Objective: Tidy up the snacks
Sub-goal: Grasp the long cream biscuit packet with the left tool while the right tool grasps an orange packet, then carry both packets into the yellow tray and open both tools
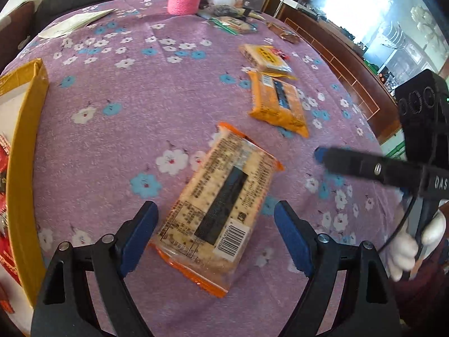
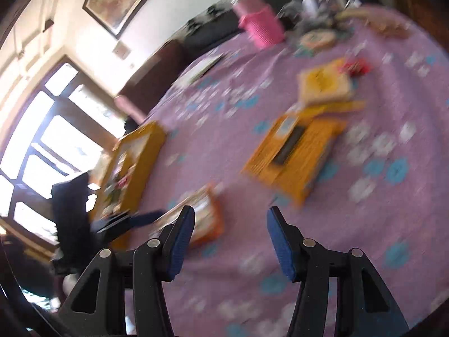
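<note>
Snack packet point(image 1: 216, 207) between spread left tongs point(image 1: 216, 233).

Purple flowered tablecloth point(image 1: 157, 106) — orange packet point(image 1: 216, 210)

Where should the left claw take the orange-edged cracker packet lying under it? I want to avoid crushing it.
Grip the cracker packet across its narrow width at mid-length, coming straight down. It lies flat and slanted on the tablecloth; the open left claw already straddles its long sides, so little turning seems needed.
</note>
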